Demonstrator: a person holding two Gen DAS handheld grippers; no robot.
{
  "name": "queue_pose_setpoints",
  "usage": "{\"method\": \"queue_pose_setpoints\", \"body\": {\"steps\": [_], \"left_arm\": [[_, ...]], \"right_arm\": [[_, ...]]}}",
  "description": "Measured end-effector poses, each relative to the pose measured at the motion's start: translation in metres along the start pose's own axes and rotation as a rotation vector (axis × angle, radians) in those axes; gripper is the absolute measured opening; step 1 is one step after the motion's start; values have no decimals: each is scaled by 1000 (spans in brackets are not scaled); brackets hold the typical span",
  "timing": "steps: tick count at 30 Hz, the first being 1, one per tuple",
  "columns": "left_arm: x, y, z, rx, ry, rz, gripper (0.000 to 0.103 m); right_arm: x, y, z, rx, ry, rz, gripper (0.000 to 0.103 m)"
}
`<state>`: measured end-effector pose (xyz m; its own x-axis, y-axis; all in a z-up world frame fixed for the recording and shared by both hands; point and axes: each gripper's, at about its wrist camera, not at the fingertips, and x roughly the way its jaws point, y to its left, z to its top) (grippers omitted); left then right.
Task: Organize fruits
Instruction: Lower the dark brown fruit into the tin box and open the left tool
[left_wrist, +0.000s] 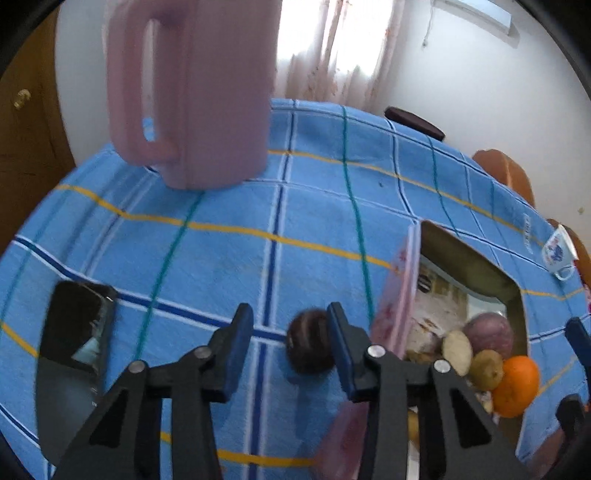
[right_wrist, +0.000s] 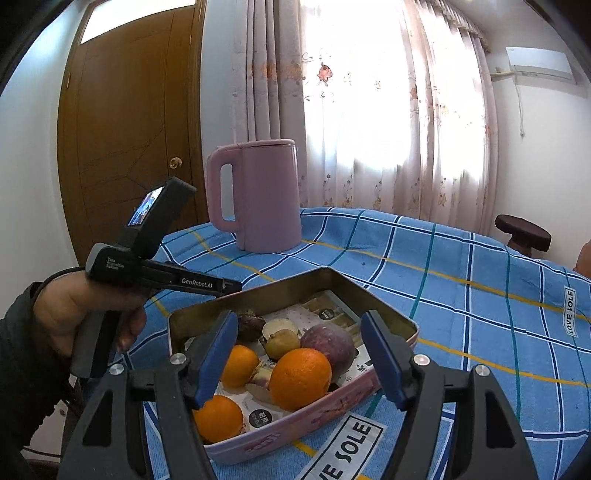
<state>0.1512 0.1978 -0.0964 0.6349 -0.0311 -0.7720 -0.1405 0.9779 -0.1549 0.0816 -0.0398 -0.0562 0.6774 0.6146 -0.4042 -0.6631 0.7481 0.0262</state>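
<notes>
Blue checked cloth (left_wrist: 229, 258) | left tongs (left_wrist: 291, 332) wide open, dark fruit (left_wrist: 309, 341) against right finger | right tongs (right_wrist: 299, 354) open, empty

Pink kettle (right_wrist: 258, 195), phone (left_wrist: 75, 325), teacup (left_wrist: 558, 254), stool (right_wrist: 522, 229)

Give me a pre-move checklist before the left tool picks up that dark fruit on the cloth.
1. Left tool open: ok, both fingers spread.
2. Dark round fruit between the fingers: ok, though it sits close against the right finger, not centred.
3. Fruit free of the tin: ok, it lies on the tablecloth just outside the tin's pink wall.
4. Room in the tin: ok, bare lining shows behind the oranges.
5. Right tool out of the way: cannot tell; it is open, over the tin.
6. Image sharpness: not ok, left wrist view is blurred.
</notes>
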Motion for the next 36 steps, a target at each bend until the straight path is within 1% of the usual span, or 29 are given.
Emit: {"method": "queue_pose_setpoints", "body": {"steps": [3, 6, 8, 9, 11, 14, 15, 17, 18, 19, 22, 24, 26, 28, 30, 33, 35, 36], "left_arm": [[3, -3, 0, -17, 1, -8, 42], [11, 6, 2, -98, 39, -91, 41], [16, 6, 4, -108, 49, -112, 35], [16, 4, 4, -111, 52, -126, 29], [13, 0, 2, -104, 40, -102, 28], [9, 3, 0, -125, 26, -114, 28], [3, 4, -1, -123, 8, -112, 27], [-11, 3, -1, -104, -28, -115, 27], [-25, -3, -3, -71, -67, -95, 27], [-34, -8, -5, -47, -90, -94, 27], [-67, -24, -15, 11, -149, -151, 27], [-76, -37, -24, 59, -153, -166, 28], [-74, -45, -29, 81, -140, -170, 28], [-71, -52, -34, 110, -132, -156, 28], [-69, -58, -38, 127, -142, -130, 27], [-72, -63, -46, 138, -163, -117, 28], [-75, -66, -51, 139, -173, -123, 34], [-77, -67, -53, 133, -179, -123, 42]], "right_arm": [[-1, -1, -2, 6, -1, 6, 71], [-4, -1, -3, 6, -12, 5, 71], [-8, -3, -2, 9, -26, 3, 71], [-11, -4, -2, 12, -36, 2, 71], [-15, -5, -2, 19, -53, 5, 71], [-19, -6, -2, 28, -65, 16, 71], [-19, -5, -2, 24, -64, 18, 71], [-20, -4, -3, 15, -61, 27, 71], [-20, -3, -3, 13, -60, 30, 71], [-20, -2, -4, 12, -60, 28, 71], [-20, -1, -6, 8, -59, 19, 71], [-19, 0, -7, 1, -57, 8, 71], [-19, 0, -9, -2, -53, 0, 71], [-21, -1, -10, -4, -55, -7, 71], [-24, -2, -10, -7, -66, -15, 71], [-27, -6, -11, 6, -71, -27, 71], [-29, -9, -11, 19, -72, -33, 72], [-30, -11, -11, 25, -72, -40, 74]]}}
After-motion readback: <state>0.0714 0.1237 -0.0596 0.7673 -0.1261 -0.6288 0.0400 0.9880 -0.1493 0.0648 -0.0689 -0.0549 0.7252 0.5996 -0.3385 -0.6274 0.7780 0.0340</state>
